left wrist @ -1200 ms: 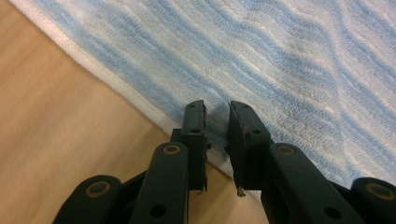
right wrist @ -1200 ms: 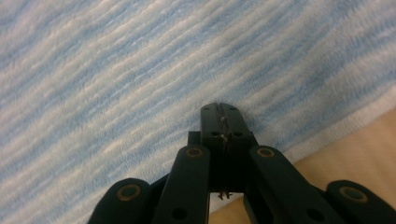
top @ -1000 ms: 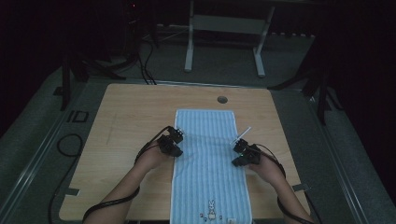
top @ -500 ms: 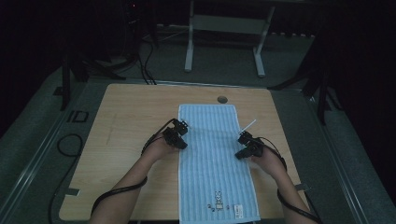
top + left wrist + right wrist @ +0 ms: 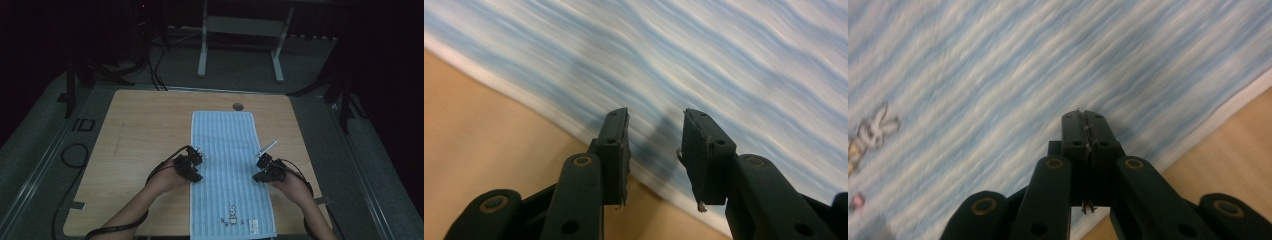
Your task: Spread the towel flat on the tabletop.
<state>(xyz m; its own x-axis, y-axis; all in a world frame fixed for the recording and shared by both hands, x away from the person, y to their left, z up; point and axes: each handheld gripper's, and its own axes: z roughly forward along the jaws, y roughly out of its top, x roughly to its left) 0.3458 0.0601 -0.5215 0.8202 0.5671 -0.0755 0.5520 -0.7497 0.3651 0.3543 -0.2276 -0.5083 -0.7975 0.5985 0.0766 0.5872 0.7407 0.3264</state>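
Towel (image 5: 227,170): one, light blue with fine stripes, laid flat along the middle of the wooden table (image 5: 140,130); a small rabbit print sits near its close end.
Grippers: two, one in each hand.
Left gripper (image 5: 196,162): at the towel's left edge, about halfway along it; in the left gripper view (image 5: 654,150) its jaws stand narrowly apart and have just been opening, with nothing between them, the towel's white hem crossing under the tips.
Right gripper (image 5: 262,164): at the towel's right edge, level with the left one; in the right gripper view (image 5: 1084,131) its jaws are pressed together with nothing between them, just above the striped cloth near the hem.
Table hole (image 5: 238,106): one, just beyond the towel's far end.
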